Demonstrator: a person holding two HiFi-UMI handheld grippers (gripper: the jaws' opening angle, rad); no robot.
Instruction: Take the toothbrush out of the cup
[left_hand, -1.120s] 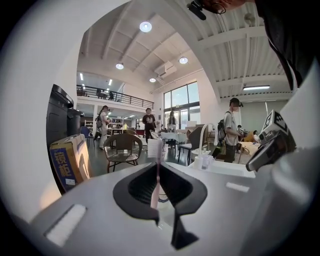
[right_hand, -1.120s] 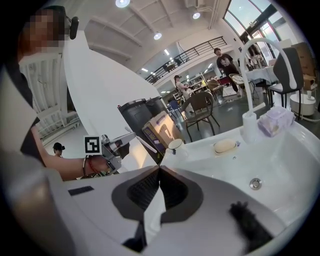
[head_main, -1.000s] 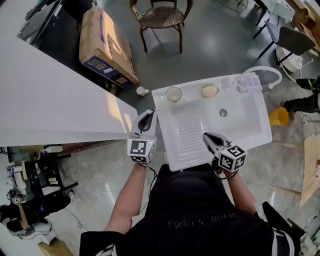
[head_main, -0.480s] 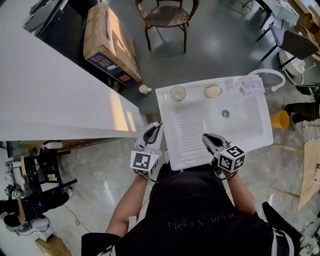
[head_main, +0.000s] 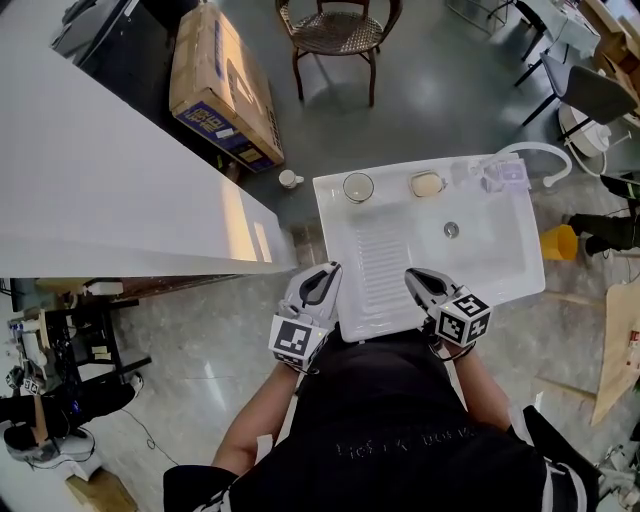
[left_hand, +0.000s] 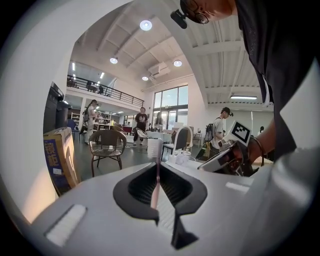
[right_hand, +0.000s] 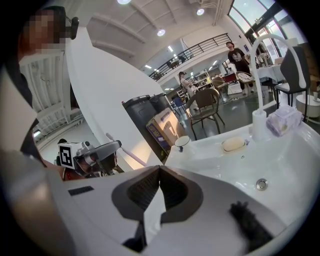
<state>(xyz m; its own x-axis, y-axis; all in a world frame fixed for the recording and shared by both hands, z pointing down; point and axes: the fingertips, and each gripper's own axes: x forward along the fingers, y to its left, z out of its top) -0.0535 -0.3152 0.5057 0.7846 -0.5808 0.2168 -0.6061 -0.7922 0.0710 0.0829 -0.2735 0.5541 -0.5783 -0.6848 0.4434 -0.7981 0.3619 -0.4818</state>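
A white cup (head_main: 358, 187) stands on the back left corner of the white sink (head_main: 500, 265); it also shows in the right gripper view as the cup (right_hand: 182, 141). My left gripper (head_main: 328, 270) hovers at the sink's front left edge, shut on a thin pink toothbrush (left_hand: 156, 182) that runs up between its jaws. In the right gripper view the toothbrush (right_hand: 129, 155) sticks out of the left gripper (right_hand: 100, 149) at a slant. My right gripper (head_main: 411, 276) stays over the sink's front rim, shut, with nothing in it.
A soap bar (head_main: 425, 183), a clear holder (head_main: 498, 172) and a curved faucet (head_main: 535, 150) line the sink's back; the drain (head_main: 451, 229) lies in the basin. A white counter (head_main: 110, 190) runs at the left. A cardboard box (head_main: 222, 85) and a chair (head_main: 335, 30) stand beyond.
My left gripper has moved right, from beside the counter to the sink's front left edge, still shut on the toothbrush. The right gripper has kept still.
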